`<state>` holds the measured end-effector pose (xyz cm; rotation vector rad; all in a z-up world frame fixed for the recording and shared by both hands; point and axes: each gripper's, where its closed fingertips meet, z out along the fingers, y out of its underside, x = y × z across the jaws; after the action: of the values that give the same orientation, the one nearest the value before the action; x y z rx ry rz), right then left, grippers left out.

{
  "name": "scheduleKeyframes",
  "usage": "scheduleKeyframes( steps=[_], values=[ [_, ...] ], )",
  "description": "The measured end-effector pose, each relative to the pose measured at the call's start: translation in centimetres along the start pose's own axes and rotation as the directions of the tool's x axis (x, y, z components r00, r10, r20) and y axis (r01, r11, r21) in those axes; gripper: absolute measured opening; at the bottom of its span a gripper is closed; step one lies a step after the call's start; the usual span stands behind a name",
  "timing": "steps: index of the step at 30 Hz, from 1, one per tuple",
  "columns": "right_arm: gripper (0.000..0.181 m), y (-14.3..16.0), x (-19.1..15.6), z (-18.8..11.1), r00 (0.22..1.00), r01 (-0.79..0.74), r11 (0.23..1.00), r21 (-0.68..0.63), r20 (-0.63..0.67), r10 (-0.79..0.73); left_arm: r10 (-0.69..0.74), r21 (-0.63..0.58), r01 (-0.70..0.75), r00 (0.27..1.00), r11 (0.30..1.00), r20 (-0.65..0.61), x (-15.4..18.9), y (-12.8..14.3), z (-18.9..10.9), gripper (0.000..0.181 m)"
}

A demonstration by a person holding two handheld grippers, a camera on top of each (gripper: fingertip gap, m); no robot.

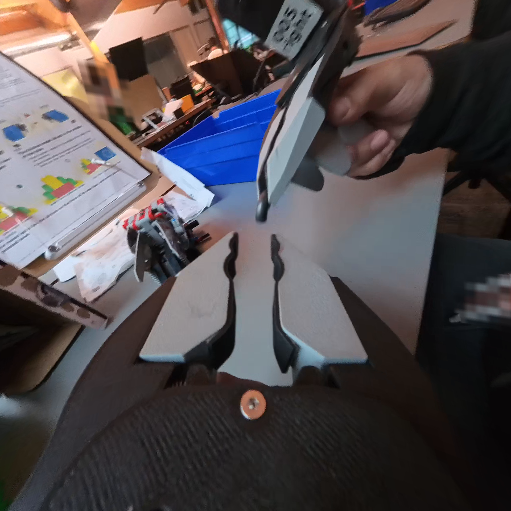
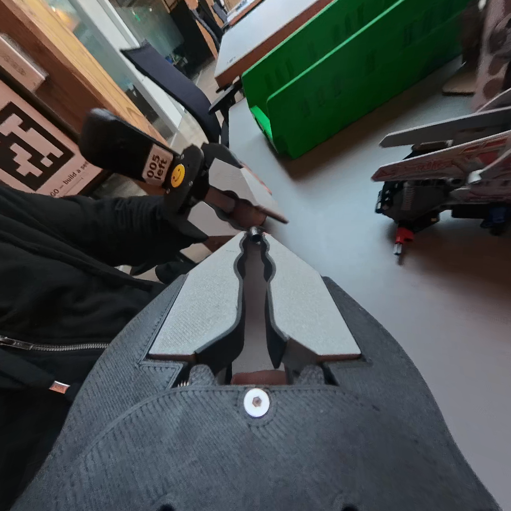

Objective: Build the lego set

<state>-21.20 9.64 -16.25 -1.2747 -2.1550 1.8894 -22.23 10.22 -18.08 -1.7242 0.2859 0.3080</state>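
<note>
My right gripper [image 2: 255, 240] is shut on a small dark cylindrical lego piece [image 2: 254, 231] held at its fingertips. In the left wrist view the same gripper [image 1: 263, 197] comes down from the upper right in a hand, with the dark piece [image 1: 260, 213] at its tip just above the grey table. My left gripper [image 1: 253, 241] is open and empty, pointing at that piece from close below. The partly built grey, black and red lego model [image 1: 159, 237] stands left of it; in the right wrist view it [image 2: 442, 179] is at the right, with a red pin [image 2: 402, 239] sticking out.
A blue bin [image 1: 221, 143] stands behind the grippers. A green bin [image 2: 345, 83] stands at the table's far side. An instruction sheet on a tilted board [image 1: 55, 166] is at the left, with loose papers [image 1: 105, 260] under the model. A dark sleeve [image 2: 69, 249] is at the left. My left and right fingertips are right by each other. The red pin [image 2: 402, 239] lies around 11 cm away from my left fingertips.
</note>
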Motion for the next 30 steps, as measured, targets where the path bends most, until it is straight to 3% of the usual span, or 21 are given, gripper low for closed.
scheduleKeyframes(
  steps=[2,5,8,11,13,15,18,22,25,30],
  values=[
    [0.004,-1.4,1.5,-2.4,0.995,0.015,0.998,0.055,-0.104,-0.009,-0.035,-0.011,0.035,0.999,0.999,0.018,-0.6,0.2,0.1,0.027],
    [0.005,-4.1,5.7,-8.8,0.912,0.112,0.980,0.166,-0.408,-0.036,-0.121,-0.058,0.122,0.993,0.991,0.017,-1.3,1.0,0.2,0.025],
    [0.005,-5.7,10.7,-17.6,0.664,0.242,0.945,0.220,-0.747,0.004,-0.232,-0.115,0.234,0.972,0.965,0.030,-2.2,2.1,0.4,0.026],
    [0.005,-4.7,14.9,-25.0,0.382,0.270,0.945,0.183,-0.922,0.069,-0.299,-0.110,0.300,0.954,0.948,0.027,-2.8,2.3,0.4,0.020],
    [0.005,-1.9,18.1,-27.2,0.283,0.138,0.981,0.137,-0.955,0.093,-0.320,-0.115,0.327,0.944,0.938,0.074,-3.6,2.6,0.4,0.019],
    [0.009,0.7,20.4,-27.8,0.242,0.006,0.995,0.104,-0.965,0.099,-0.321,-0.128,0.331,0.943,0.935,0.092,-3.8,2.9,0.5,0.019],
    [0.034,0.7,20.9,-27.4,0.236,0.033,0.996,0.085,-0.969,0.075,-0.315,-0.158,0.330,0.943,0.931,0.109,-3.8,3.3,0.7,0.019],
    [0.044,-0.5,20.0,-27.3,0.256,0.076,0.991,0.106,-0.963,0.083,-0.326,-0.175,0.360,0.925,0.916,0.196,-5.1,4.0,0.9,0.017],
    [0.041,-2.5,17.9,-26.6,0.311,0.157,0.977,0.142,-0.946,0.087,-0.308,-0.148,0.354,0.913,0.923,0.267,-6.6,3.6,1.2,0.016],
    [0.036,-5.2,14.2,-23.1,0.446,0.219,0.964,0.149,-0.895,0.037,-0.244,-0.254,0.326,0.920,0.911,0.306,-8.1,3.8,3.7,0.022]
  ],
)
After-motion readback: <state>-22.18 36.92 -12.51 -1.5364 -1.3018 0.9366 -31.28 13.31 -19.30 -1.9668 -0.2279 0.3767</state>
